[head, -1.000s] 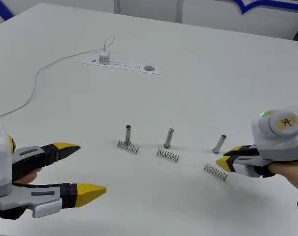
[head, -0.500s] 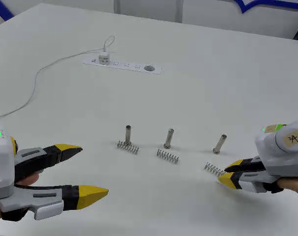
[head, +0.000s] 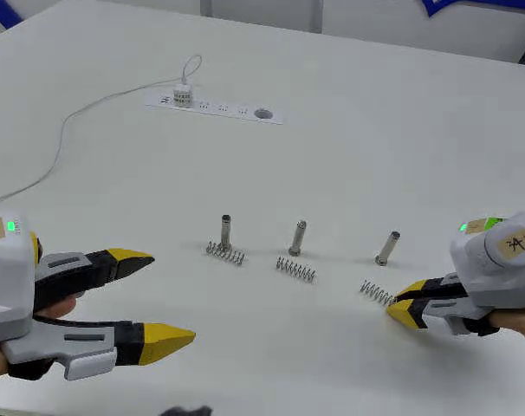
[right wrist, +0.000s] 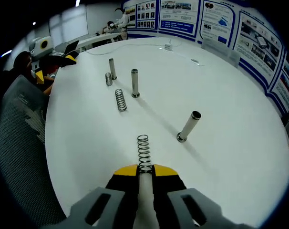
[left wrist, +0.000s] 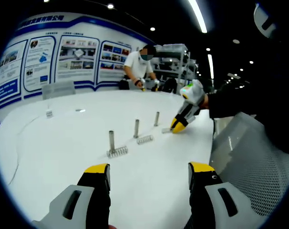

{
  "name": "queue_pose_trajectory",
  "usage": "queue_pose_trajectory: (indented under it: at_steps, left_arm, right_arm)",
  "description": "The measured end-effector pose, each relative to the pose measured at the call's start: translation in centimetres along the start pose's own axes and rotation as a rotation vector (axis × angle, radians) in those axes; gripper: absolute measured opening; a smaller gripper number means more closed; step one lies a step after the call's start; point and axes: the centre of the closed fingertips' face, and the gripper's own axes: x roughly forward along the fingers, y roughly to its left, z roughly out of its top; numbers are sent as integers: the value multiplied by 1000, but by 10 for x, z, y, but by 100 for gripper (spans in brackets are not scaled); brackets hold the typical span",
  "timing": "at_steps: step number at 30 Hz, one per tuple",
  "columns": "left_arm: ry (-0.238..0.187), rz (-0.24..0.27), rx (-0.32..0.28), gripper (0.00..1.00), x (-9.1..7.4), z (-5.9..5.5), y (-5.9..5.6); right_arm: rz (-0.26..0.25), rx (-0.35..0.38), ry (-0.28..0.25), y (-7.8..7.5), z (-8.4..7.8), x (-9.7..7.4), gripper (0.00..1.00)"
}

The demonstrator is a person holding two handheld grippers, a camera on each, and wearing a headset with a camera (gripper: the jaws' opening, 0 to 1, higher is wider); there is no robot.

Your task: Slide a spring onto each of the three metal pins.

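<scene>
Three metal pins stand in a row on the white table: left pin, middle pin, right pin, which leans. A spring lies in front of each: left spring, middle spring, right spring. My right gripper is low on the table, its jaws shut on the near end of the right spring, beside the leaning pin. My left gripper hovers open at the front left, nothing between its fingers, well short of the left pin.
A white power strip with a plug and a trailing cable lies at the back of the table. A mesh chair stands by the table's edge. A person stands far behind.
My right gripper has dropped toward the table and moved to the right spring's end, closing on it. The left gripper has barely moved. The camera has tilted slightly.
</scene>
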Motion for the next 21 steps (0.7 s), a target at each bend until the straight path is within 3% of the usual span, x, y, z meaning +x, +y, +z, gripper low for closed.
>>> queue_pose_trajectory:
  at_steps: [8,13,21]
  left_arm:
    - [22,-67,40,63,11,5,-11]
    - [27,-106,74,61,21,12,-17]
    - [57,-174,123,57,38,11,-26]
  right_arm:
    - [9,-19,-21,11,15,-10,11]
    - [36,-64,-36,26,32,-13,11]
    - [121,-180,-50,66,63,-13,11]
